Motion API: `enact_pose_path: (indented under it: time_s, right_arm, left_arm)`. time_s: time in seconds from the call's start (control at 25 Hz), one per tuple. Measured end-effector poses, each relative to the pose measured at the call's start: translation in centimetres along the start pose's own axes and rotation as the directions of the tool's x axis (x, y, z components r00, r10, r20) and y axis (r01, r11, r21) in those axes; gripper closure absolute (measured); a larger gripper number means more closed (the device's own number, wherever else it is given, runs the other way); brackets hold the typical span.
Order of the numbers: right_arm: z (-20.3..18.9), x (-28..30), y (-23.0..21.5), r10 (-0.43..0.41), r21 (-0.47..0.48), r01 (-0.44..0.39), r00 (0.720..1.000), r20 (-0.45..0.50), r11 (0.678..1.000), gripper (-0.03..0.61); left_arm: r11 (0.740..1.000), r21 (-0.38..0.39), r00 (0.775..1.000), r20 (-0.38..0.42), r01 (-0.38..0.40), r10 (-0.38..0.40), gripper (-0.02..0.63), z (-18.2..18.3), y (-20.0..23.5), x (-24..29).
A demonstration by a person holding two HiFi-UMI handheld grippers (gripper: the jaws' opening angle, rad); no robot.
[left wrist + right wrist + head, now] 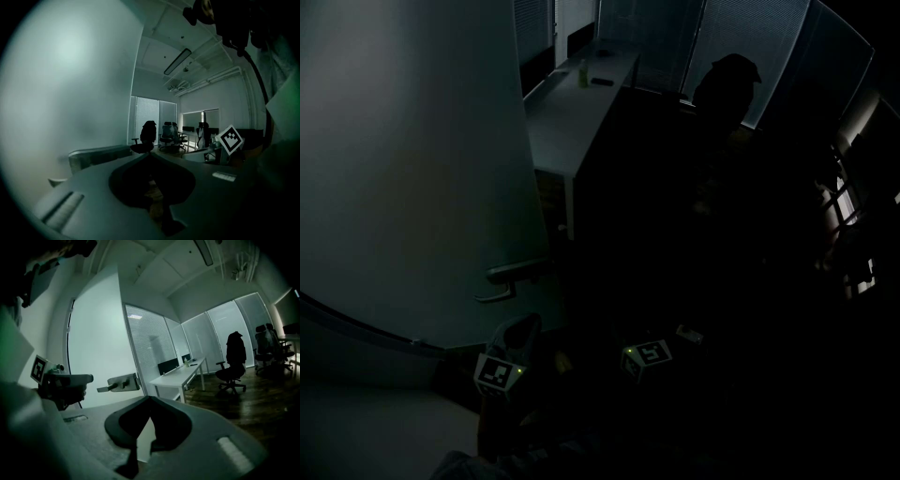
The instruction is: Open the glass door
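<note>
Glass, frosted and probably heavy, the door [412,169] fills the left, and its stiff metal lever [511,274] near the right edge looks the best hold; left claw [149,154] and right claw [149,398] are both closed, empty.

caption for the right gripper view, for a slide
Dim office: left gripper close to the lever handle of the frosted glass door, white desk and office chair beyond.
</note>
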State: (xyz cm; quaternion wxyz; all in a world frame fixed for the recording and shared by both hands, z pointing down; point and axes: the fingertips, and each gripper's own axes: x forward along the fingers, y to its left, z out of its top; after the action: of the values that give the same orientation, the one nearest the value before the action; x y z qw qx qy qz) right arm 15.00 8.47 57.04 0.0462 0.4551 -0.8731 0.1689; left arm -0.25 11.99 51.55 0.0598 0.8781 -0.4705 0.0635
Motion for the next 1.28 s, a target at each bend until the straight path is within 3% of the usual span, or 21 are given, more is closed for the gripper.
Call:
enact_pose_path:
  time_s: [0.24, 0.56, 1.28]
  right_arm:
    - [0.3, -0.6, 0.9, 0.01, -0.002, -0.01, 1.0, 0.014, 1.0, 0.577]
    - [1.5, -2.8, 1.7, 0.009, -0.006, -0.009, 0.999, 0.05, 1.0, 0.577]
    - [0.9, -3.6, 3.0, 0.045, -0.028, -0.044, 0.998, 0.04, 0.999, 0.577]
  left_arm:
    - [1.0, -0.023, 1.0, 0.022, 0.003, -0.003, 0.609, -0.4, -1.3, 0.3]
    - [0.997, -0.055, 0.997, 0.051, -0.048, 0.051, 0.611, -0.1, -1.9, -1.3]
    - [0.998, -0.012, 0.997, 0.038, -0.066, 0.066, 0.609, -0.5, -2.6, -1.9]
